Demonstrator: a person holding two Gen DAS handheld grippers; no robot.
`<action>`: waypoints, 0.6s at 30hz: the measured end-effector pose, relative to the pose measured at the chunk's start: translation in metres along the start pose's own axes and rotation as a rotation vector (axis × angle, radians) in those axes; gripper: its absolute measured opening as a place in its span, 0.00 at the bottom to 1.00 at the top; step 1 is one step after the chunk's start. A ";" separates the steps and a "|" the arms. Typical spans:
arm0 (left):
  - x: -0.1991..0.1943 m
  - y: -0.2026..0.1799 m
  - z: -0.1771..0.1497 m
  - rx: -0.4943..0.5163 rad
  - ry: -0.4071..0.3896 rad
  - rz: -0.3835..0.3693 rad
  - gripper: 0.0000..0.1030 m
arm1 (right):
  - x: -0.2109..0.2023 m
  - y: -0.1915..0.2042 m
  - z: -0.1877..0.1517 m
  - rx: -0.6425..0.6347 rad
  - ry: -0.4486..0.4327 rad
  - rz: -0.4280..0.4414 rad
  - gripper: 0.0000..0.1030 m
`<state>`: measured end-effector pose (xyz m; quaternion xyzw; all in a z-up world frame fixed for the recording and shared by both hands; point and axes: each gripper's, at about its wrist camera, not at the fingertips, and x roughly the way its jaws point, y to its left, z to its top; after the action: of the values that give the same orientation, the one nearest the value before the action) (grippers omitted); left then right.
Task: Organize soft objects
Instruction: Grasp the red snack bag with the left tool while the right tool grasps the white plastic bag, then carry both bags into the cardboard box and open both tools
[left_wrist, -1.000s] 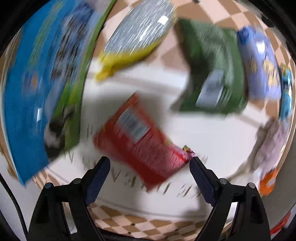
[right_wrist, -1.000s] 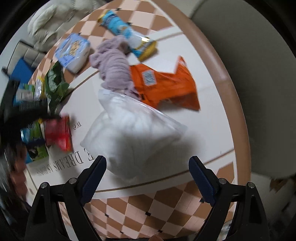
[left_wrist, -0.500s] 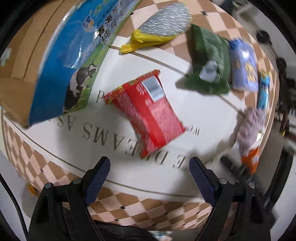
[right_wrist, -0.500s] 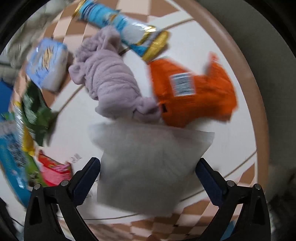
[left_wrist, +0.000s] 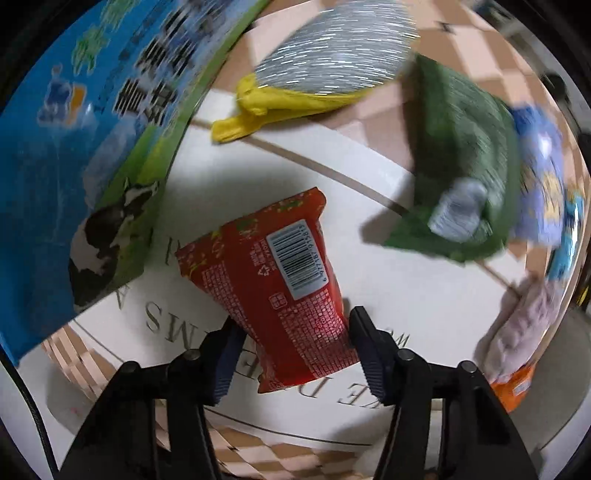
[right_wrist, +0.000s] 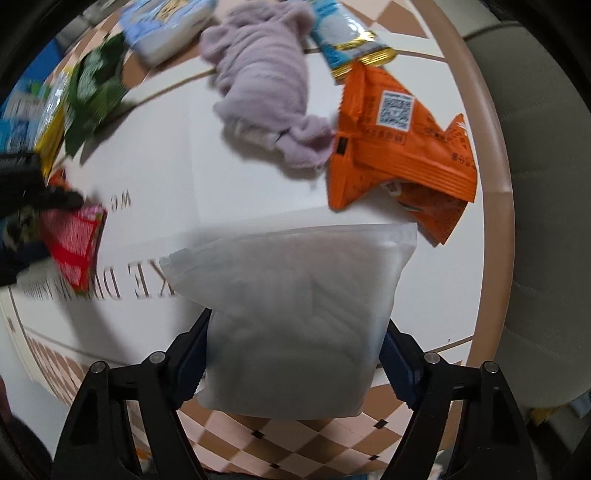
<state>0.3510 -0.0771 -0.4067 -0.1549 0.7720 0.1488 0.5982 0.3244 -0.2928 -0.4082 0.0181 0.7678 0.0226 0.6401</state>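
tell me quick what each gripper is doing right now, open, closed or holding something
Left gripper: fingers closed on the red snack packet.
Right gripper: fingers closed on the frosted zip bag.

Readable text: little, mostly blurred or upside down.
On the round white tabletop (left_wrist: 417, 295) we see large serif lettering upside down; we make out "DREAMS" only in part, the rest cut off. The glossy red snack pouch (left_wrist: 280, 284) carries a white barcode label (left_wrist: 297, 258) with digits too small for us to read reliably. The crinkled orange snack packet (right_wrist: 402, 147) has a QR code (right_wrist: 396, 110). The blue-and-green carton (left_wrist: 88, 122) has blurred characters.
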 end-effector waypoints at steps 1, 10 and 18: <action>-0.003 -0.008 -0.006 0.076 -0.025 0.031 0.47 | -0.001 -0.001 -0.005 -0.015 0.007 0.001 0.80; 0.000 -0.039 -0.038 0.428 -0.011 0.122 0.52 | -0.008 -0.030 -0.033 0.042 0.015 0.074 0.95; -0.043 -0.018 0.021 0.341 -0.039 0.061 0.40 | -0.001 -0.054 -0.077 0.153 0.042 0.131 0.94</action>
<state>0.3872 -0.0825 -0.3705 -0.0245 0.7786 0.0367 0.6260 0.2488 -0.3481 -0.3965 0.1165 0.7776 0.0062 0.6178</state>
